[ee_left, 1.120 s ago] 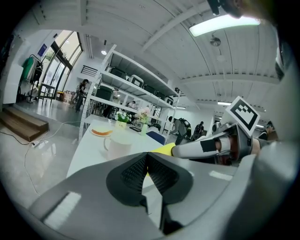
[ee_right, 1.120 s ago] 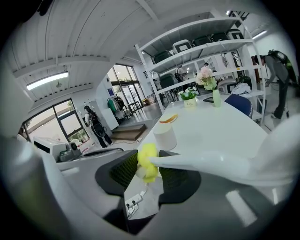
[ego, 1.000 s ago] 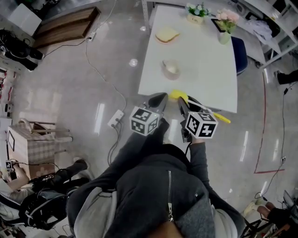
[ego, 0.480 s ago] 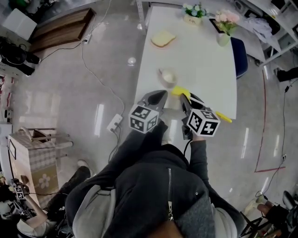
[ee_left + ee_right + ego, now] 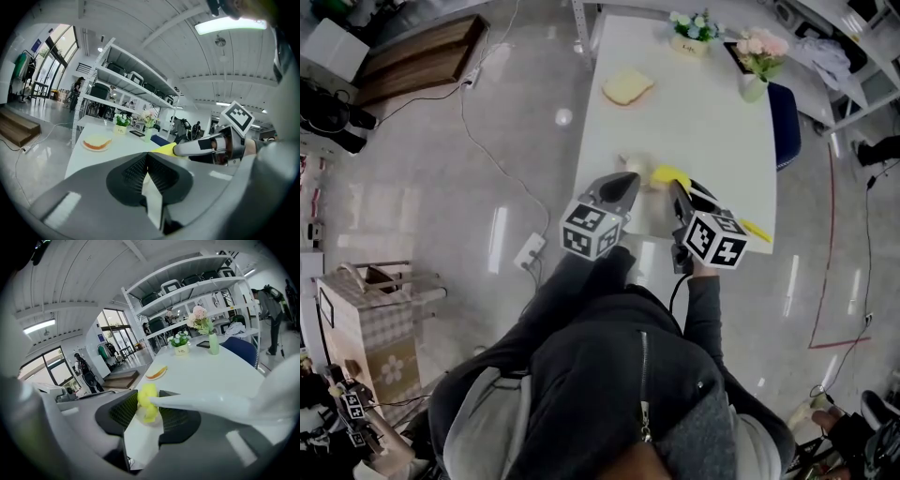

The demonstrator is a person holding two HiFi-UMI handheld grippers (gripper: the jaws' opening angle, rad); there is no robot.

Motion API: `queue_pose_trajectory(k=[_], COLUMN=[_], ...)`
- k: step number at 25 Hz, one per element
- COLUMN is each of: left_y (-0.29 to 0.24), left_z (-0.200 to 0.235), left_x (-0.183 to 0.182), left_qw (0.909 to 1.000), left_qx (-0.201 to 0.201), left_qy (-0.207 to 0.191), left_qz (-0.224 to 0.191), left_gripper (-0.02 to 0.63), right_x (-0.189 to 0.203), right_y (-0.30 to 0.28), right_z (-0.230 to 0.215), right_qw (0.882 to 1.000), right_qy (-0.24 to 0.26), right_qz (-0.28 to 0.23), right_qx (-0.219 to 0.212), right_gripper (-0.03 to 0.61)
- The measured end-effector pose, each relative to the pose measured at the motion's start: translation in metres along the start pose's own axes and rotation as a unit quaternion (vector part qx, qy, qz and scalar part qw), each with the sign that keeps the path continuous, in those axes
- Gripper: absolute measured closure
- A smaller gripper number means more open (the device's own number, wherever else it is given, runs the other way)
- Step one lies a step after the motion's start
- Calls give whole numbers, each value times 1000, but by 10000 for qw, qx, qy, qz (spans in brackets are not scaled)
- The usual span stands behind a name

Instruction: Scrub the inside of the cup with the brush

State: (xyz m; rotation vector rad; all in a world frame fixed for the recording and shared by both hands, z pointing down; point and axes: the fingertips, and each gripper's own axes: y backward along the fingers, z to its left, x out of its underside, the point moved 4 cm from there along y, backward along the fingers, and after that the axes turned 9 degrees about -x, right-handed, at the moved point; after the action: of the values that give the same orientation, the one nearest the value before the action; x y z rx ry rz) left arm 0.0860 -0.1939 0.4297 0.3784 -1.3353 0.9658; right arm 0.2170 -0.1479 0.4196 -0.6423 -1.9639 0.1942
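Head view: a person stands at the near end of a white table [image 5: 712, 122] with both grippers raised side by side over its lower edge. Left gripper [image 5: 628, 180], centre frame, has its jaws pressed together with nothing between them; the left gripper view confirms the two pads meeting at the tip [image 5: 145, 157]. Right gripper [image 5: 677, 187], just to its right, is clamped on the brush [image 5: 668, 174]. The brush's yellow head lies at the jaw tips, and its handle runs lower right past the marker cube. Right gripper view: the pale handle [image 5: 201, 401] crosses over the right-hand jaw, with the yellow head sitting between the pads [image 5: 149, 400]. The cup [image 5: 634, 163] stands on the table just beyond the left gripper's tip, partly hidden by it and close beside the brush head. A plate of bread [image 5: 628, 87] lies further up the table, and two flower arrangements [image 5: 757, 54] stand at the far end.
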Motion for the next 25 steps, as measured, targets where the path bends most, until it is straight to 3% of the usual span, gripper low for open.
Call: queue_pose_trajectory(k=[11,16,21,25], left_y=[-23,-33,-38,-36], left_z=[30,40,41,36], left_x=[-20,-26,-19,-9], left_qw=[10000,9993,9973,9973], left_qx=[79,255,675,533], left_qy=[-11,-225,-277,-512], left_qz=[-21,-183,-81,-8], left_gripper=[604,594,417,289], right_x=[-29,-42,-51,-54], right_y=[-30,-44,-51,-51], right_z=[2,-4,-3,-2], right_qw=[9999,9994,9983,9977], right_qy=[158,353,585,668], right_qz=[21,-17,74,143], right_qx=[-20,-10,-17,30], right_gripper=[431,431,431,431])
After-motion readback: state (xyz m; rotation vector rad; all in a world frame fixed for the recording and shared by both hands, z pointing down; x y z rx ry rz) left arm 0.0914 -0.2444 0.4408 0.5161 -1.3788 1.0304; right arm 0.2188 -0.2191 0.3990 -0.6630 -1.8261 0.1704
